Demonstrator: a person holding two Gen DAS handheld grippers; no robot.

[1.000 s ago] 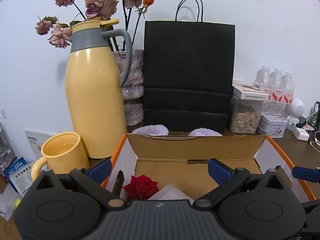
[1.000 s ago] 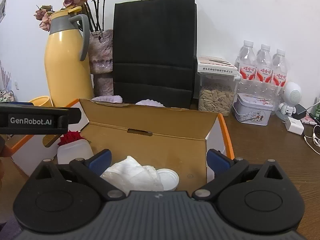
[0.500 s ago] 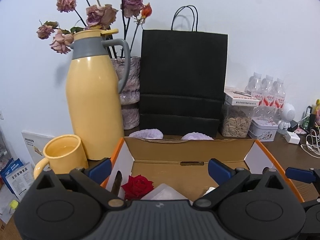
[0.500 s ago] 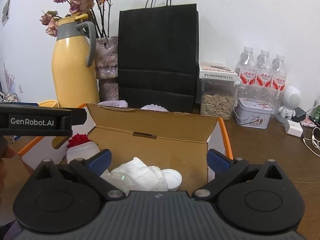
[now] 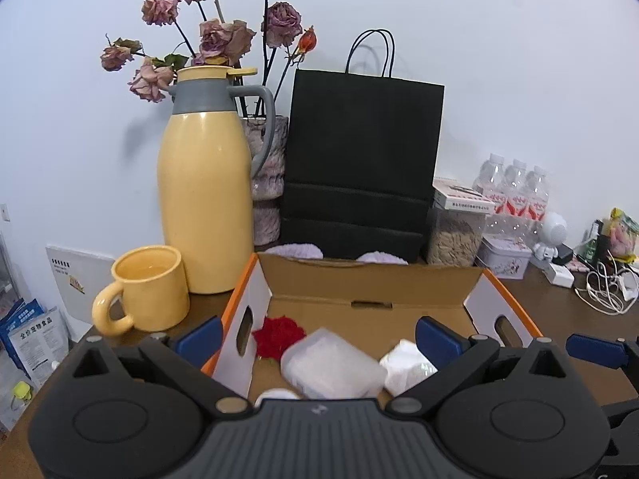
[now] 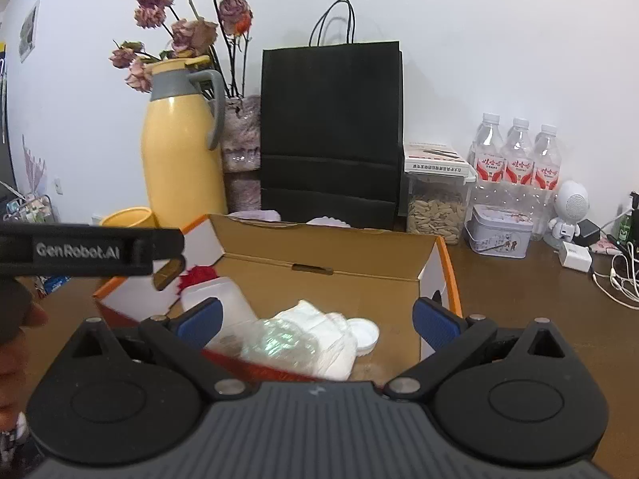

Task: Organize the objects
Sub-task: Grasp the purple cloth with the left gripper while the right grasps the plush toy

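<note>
Inside cardboard box, red rose, white tub, both claws spread

Rose and bottle in box — flask behind-left.

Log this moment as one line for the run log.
left gripper: open, empty | right gripper: open, empty | cardboard box: open, holds red rose, white container, crumpled tissue, white lid

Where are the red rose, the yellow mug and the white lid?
red rose point(image 5: 277, 335), left wrist view, on its petals.
yellow mug point(image 5: 153, 293), left wrist view, on its outer wall.
white lid point(image 6: 362, 335), right wrist view, on its top face.
</note>
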